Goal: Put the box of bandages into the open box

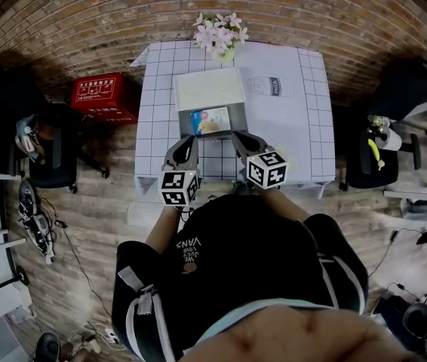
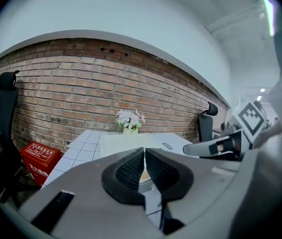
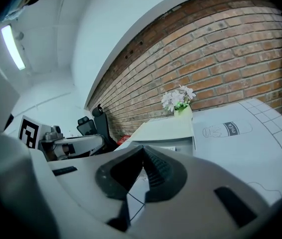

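Observation:
On the white checked table (image 1: 304, 127), the grey open box (image 1: 238, 115) has its pale lid (image 1: 208, 89) raised towards the far side. Inside it lies the colourful box of bandages (image 1: 210, 121). My left gripper (image 1: 186, 148) hovers just short of the box's near-left corner, jaws shut and empty. My right gripper (image 1: 242, 139) sits at the near-right corner, also shut with nothing in it. In the left gripper view the pads meet (image 2: 144, 152) and the box lid (image 2: 123, 142) shows beyond. In the right gripper view the shut jaws (image 3: 142, 152) point at the box (image 3: 173, 133).
A vase of pale flowers (image 1: 219, 32) stands at the table's far edge. A milk-bottle drawing (image 1: 272, 86) is on the cloth right of the box. A red crate (image 1: 104, 96) and a black chair (image 1: 47, 157) are on the left, with another chair (image 1: 372, 157) on the right.

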Available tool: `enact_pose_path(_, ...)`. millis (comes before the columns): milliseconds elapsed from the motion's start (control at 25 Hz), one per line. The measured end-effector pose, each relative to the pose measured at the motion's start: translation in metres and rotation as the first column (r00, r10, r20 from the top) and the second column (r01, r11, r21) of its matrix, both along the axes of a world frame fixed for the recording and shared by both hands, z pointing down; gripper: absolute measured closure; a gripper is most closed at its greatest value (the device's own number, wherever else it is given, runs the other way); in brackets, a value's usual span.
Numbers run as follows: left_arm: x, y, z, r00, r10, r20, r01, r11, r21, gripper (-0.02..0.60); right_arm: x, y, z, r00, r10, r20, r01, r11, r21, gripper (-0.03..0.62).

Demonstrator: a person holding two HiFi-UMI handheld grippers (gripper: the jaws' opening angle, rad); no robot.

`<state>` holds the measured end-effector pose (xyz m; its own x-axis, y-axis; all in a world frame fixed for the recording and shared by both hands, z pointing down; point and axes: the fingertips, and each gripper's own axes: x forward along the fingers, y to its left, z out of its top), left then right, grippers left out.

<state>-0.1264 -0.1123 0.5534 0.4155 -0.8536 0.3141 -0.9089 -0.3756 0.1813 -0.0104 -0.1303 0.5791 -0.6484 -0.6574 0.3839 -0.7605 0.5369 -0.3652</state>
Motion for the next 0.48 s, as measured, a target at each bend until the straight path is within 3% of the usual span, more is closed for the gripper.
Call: enact_pose_path(480,-0.011,0.037,-0.008,1.000,0.008,0.000,-0.008,0.999,0.038,0.569,0.001,0.039,-0.005,1.000,0.023,-0.008,-0.022,0.999,0.036,0.589)
